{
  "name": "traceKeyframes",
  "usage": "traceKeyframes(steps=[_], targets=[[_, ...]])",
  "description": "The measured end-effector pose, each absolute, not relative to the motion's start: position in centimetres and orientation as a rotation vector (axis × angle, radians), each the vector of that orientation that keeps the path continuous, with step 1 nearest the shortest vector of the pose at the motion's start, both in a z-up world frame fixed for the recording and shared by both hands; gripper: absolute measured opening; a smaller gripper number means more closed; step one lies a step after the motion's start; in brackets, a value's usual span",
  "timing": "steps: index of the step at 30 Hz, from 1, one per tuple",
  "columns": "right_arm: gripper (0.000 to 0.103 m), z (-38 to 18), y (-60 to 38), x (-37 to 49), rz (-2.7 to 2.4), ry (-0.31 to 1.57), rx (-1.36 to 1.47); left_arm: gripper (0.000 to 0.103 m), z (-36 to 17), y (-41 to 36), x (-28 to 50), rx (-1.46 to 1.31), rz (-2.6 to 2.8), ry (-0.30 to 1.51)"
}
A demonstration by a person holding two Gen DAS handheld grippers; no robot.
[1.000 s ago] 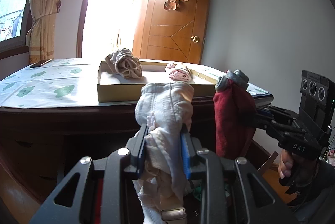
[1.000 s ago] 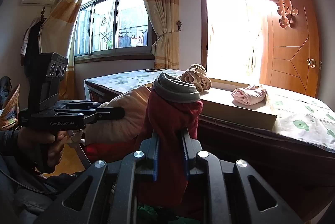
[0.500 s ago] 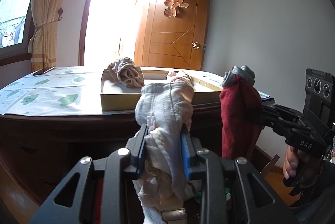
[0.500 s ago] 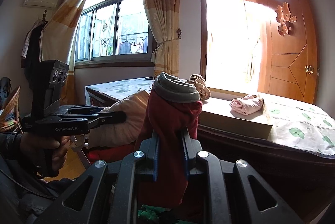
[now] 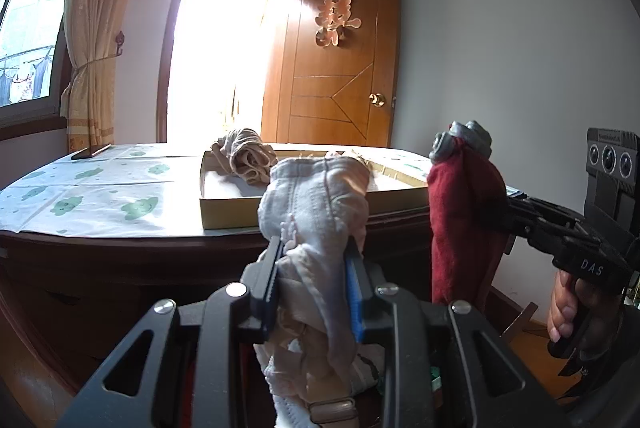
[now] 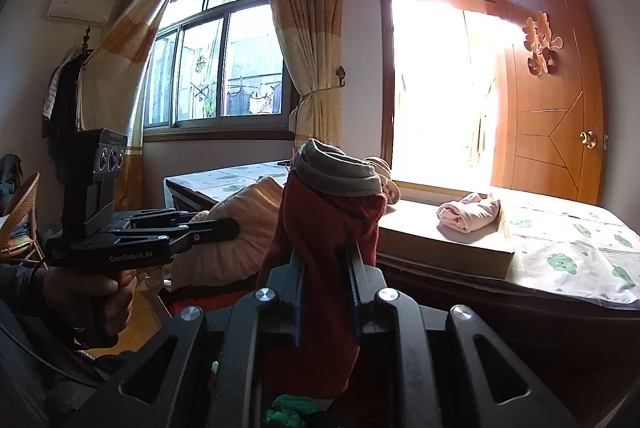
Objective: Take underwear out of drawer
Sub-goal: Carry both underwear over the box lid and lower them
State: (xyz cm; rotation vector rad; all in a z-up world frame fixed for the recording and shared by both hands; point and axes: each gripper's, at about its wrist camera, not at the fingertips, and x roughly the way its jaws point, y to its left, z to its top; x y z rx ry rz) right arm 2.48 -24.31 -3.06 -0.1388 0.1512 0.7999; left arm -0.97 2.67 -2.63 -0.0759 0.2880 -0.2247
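Note:
My left gripper [image 5: 314,248] is shut on a pale cream underwear [image 5: 316,204] and holds it up in front of the dark wooden table [image 5: 120,252]. My right gripper [image 6: 326,260] is shut on a dark red underwear with a grey waistband [image 6: 332,212], also held up in the air. The red underwear [image 5: 460,212] and the right gripper show at the right of the left wrist view. The cream underwear [image 6: 244,228] and the left gripper show at the left of the right wrist view. The drawer is hidden below.
A shallow cardboard box [image 5: 224,212] lies on the table's green-patterned cloth [image 5: 100,196], holding a beige rolled garment [image 5: 244,156] and a pink one [image 6: 468,214]. A wooden door [image 5: 340,68] stands behind. A wicker chair [image 6: 20,216] is at the far left.
Both grippers have risen with their garments, so the table top and box sit lower in view. Both grips are unchanged.

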Motion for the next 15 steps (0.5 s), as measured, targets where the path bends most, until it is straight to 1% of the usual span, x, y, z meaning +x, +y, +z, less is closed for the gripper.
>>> traceKeyframes(steps=[15], targets=[[0.019,-2.75,-24.44,2.82,0.803,0.145,-0.126,0.026,-1.91,2.89,-1.45,-0.083,-0.204,0.27]])
